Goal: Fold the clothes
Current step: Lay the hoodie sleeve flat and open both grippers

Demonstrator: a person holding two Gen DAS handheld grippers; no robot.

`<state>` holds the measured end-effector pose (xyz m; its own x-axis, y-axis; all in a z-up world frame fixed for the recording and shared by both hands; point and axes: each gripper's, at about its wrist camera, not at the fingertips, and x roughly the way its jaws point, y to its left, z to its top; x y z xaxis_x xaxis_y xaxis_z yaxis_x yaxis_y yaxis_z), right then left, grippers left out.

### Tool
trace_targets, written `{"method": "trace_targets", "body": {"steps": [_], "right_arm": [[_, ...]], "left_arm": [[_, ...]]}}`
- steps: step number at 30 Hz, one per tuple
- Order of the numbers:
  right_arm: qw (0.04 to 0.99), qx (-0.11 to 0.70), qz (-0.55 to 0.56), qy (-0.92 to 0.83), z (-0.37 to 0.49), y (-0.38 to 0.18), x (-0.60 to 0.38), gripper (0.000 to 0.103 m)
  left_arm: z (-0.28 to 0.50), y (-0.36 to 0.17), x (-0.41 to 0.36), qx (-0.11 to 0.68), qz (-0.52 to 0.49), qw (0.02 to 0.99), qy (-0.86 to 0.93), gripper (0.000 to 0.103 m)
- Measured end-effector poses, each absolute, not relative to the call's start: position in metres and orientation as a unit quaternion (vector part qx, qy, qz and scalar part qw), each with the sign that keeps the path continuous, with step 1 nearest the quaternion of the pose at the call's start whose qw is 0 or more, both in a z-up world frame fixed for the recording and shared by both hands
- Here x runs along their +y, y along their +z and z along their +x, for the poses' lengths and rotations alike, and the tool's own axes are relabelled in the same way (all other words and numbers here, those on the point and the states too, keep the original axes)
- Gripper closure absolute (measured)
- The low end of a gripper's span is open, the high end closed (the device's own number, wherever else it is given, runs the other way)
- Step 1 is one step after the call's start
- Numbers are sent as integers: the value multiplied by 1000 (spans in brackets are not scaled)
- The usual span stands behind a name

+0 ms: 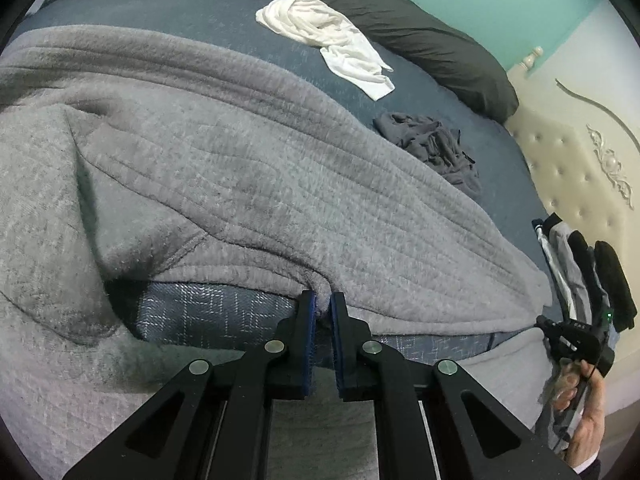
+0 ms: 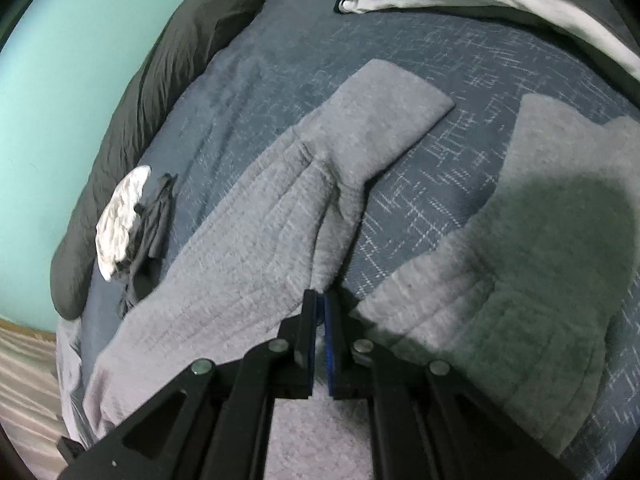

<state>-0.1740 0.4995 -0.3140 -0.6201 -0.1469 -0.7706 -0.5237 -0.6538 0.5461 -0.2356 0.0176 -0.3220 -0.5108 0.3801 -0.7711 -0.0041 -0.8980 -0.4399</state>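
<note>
Both clenched on the grey fleece garment (image 1: 248, 168) at lower centre: left gripper (image 1: 322, 300), right gripper (image 2: 320, 300), over the blue bed (image 2: 460, 168).

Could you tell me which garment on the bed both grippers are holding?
The large grey fleece garment; the white garment and dark grey garment lie crumpled and untouched farther away.
</note>
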Motion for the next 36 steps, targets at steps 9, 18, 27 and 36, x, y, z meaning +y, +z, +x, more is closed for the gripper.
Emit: {"method": "trace_targets", "body": {"steps": [9,18,27,36], "right_arm": [[104,383,-382,835,-178,-272,496,63],[-12,253,-452,855,-273,-252,435,63],[-141,4,-512,848,-343,-264,364,63],[-195,-104,-541,812,-351,-296,321,63]], "left_arm": [[-226,-306,12,-201,-462,107,857,90],[-217,-290,-4,-167,-427,100,883,89],[-218,-291,-14,-169,-420,101,886,89],[-219,-292,-23,-169,-418,101,887,89]]}}
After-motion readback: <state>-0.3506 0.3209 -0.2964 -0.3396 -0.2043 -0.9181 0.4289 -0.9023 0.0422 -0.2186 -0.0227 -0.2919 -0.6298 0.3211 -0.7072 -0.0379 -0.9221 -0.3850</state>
